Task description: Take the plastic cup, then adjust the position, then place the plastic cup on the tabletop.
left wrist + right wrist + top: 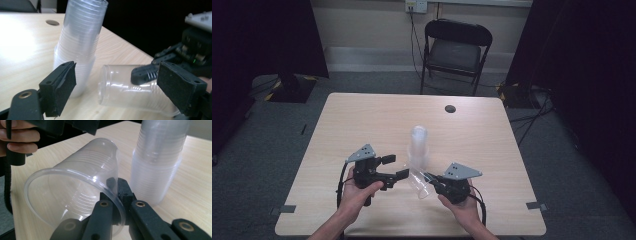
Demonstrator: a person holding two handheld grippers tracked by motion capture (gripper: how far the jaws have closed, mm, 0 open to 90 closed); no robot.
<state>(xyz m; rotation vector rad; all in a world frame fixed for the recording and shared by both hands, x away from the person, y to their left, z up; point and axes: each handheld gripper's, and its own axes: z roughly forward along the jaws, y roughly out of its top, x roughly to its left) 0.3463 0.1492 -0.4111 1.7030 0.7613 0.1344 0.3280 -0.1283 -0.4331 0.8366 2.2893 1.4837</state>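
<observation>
A tall stack of clear plastic cups (pixel 418 145) stands upside down near the table's middle, also close ahead in the left gripper view (pixel 80 45) and the right gripper view (pixel 157 162). A single clear cup (pixel 419 182) lies on its side just in front of the stack. My right gripper (pixel 432 181) is shut on this cup's rim (pixel 75 187), one jaw inside and one outside (pixel 117 192). My left gripper (pixel 396 167) is open, its wide pads (pixel 65 85) on either side of the cup's closed end (pixel 125 87) without pressing it.
The light wooden table (pixel 362 115) has a round cable hole (pixel 450 108) at the back. A black folding chair (pixel 456 50) stands behind the table. Dark curtains hang at both sides, and cables run over the grey floor.
</observation>
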